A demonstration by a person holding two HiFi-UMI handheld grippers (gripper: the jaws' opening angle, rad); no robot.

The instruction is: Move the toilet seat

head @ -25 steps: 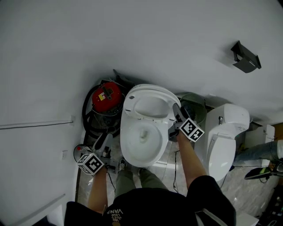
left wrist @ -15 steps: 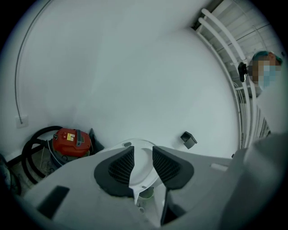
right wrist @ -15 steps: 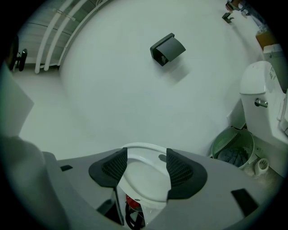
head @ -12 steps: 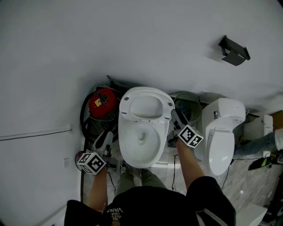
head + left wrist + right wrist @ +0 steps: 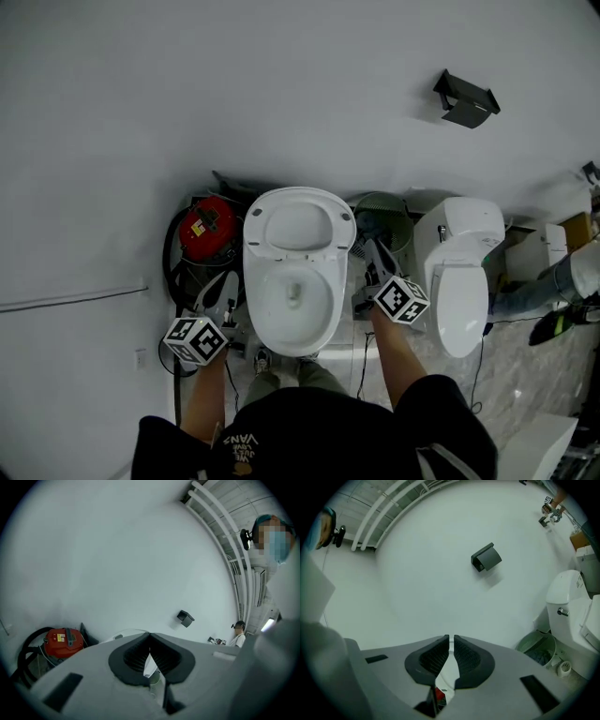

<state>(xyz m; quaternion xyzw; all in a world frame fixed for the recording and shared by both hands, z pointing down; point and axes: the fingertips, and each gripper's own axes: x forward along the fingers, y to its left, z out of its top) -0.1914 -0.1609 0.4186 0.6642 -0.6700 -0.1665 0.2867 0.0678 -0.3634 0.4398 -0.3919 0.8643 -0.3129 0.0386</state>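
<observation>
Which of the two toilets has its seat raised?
The centre toilet, beside the red canister: its bowl is open. The right-hand toilet has its lid down.

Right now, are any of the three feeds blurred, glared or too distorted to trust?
Head view: sharp, evenly lit, no glare, soft shadow beside the toilet. Left gripper view: strong fisheye, black corners, a mosaic patch upper right, the left gripper soft up close. Right gripper view: same fisheye, white rails bowed, black wall bracket crisp.
</observation>
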